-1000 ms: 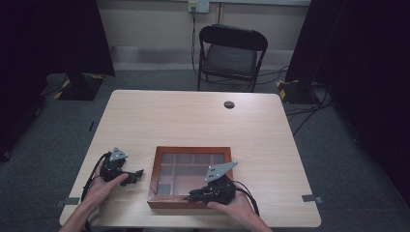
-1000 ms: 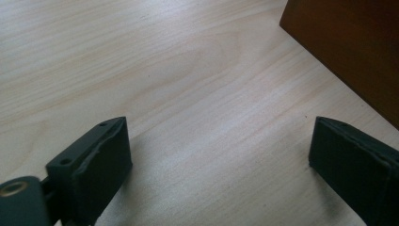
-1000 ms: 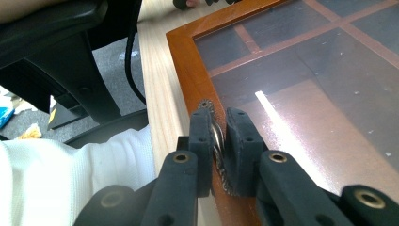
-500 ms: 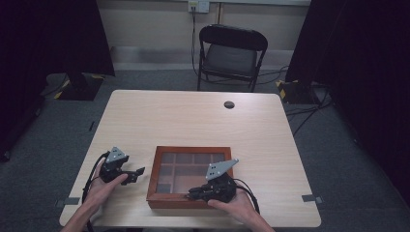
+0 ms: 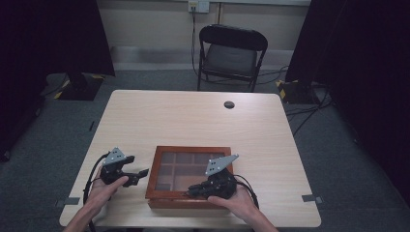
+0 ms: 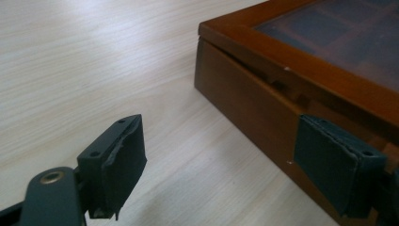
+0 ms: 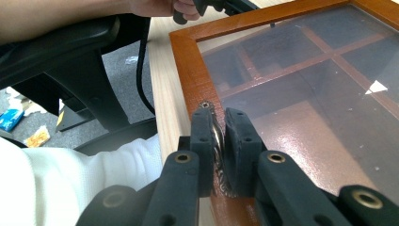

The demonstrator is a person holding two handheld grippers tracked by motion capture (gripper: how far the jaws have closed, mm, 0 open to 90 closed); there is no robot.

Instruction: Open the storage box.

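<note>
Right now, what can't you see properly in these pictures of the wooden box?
- Inside the wooden box: in the right gripper view the glass lid is dusty and reflective, so any contents stay unclear.
- The metal handle: the right gripper pinches it, hiding most of its shape.
- The box's right part: cut off by the left gripper view's edge, behind the left gripper.
- The small dark round thing: too small in the high view.

Brown wooden box [image 5: 189, 177], glass-paned lid closed, flat near table's front edge
</note>
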